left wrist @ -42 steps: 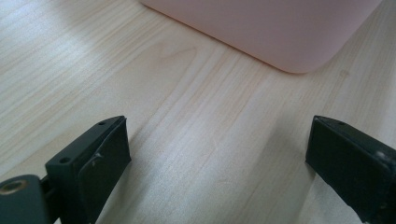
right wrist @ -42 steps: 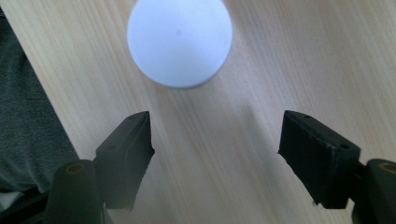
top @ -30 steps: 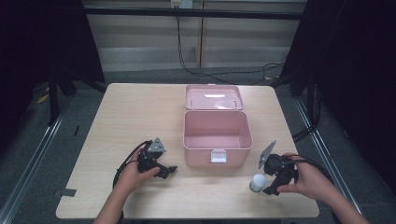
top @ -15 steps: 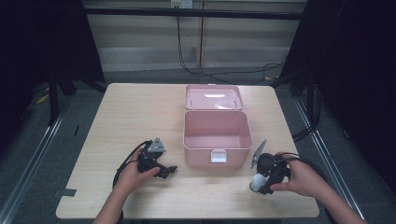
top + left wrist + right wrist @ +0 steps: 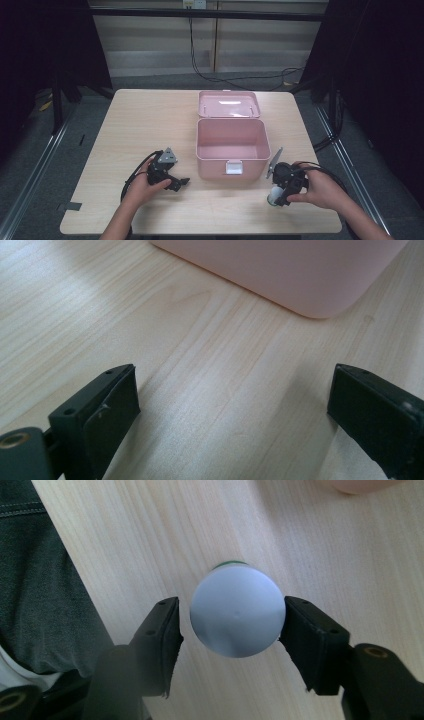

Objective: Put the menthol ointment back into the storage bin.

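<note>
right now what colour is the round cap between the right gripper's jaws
White, with a sliver of green beneath the round cap; clearest in the right gripper view.

Open pink box mid-table, left hand-held gripper beside it, right hand-held gripper over white-capped bottle

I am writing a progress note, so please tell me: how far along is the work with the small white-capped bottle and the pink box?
Done: the pink box stands open, lid back, and looks empty. In hand: the right gripper has just been closing around the white-capped bottle, which stands on the table; one pad seems to touch, the other shows a thin gap. Left: probably to grip, lift and place it in the box. The left gripper rests open.
</note>
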{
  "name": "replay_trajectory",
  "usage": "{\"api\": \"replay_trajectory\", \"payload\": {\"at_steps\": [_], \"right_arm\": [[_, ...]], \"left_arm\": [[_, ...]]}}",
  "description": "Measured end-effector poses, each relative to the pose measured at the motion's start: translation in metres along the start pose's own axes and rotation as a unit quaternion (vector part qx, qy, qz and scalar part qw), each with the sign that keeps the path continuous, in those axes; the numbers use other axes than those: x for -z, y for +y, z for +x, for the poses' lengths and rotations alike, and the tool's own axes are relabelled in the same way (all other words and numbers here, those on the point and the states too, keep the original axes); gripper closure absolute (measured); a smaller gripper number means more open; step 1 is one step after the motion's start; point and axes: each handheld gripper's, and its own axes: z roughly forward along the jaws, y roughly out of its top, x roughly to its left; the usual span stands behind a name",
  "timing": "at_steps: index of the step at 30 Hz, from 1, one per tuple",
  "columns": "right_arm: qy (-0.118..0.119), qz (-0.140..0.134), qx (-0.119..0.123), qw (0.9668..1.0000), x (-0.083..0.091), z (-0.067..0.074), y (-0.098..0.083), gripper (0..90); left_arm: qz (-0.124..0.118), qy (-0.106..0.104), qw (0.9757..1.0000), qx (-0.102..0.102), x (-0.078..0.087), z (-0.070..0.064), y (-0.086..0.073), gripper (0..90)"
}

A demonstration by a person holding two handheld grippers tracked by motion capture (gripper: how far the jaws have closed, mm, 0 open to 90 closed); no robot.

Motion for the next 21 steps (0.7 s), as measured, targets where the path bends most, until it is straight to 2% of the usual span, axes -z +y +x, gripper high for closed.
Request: {"api": "replay_trajectory", "payload": {"at_steps": [6,7,12,15,21], "right_arm": [[-0.001,0.011,0.003,0.9999,-0.0023,0.0007,0.0042,45.6],[-0.003,0.009,0.01,0.9999,-0.0026,0.0002,0.0046,46.3],[-0.004,0.004,0.005,1.0,-0.0029,0.0005,0.0069,49.8],[-0.005,0.007,0.012,0.9999,-0.0027,0.0007,0.0077,50.0],[0.005,0.01,0.009,0.9999,0.0006,0.002,0.0085,50.5]], "left_arm": [[0.0,0.0,1.0,0.0,0.0,0.0,0.0,5.7],[0.0,0.0,1.0,0.0,0.0,0.0,0.0,5.7],[0.0,0.0,1.0,0.0,0.0,0.0,0.0,5.6],[0.0,0.0,1.0,0.0,0.0,0.0,0.0,5.7],[0.0,0.0,1.0,0.0,0.0,0.0,0.0,5.6]]}}
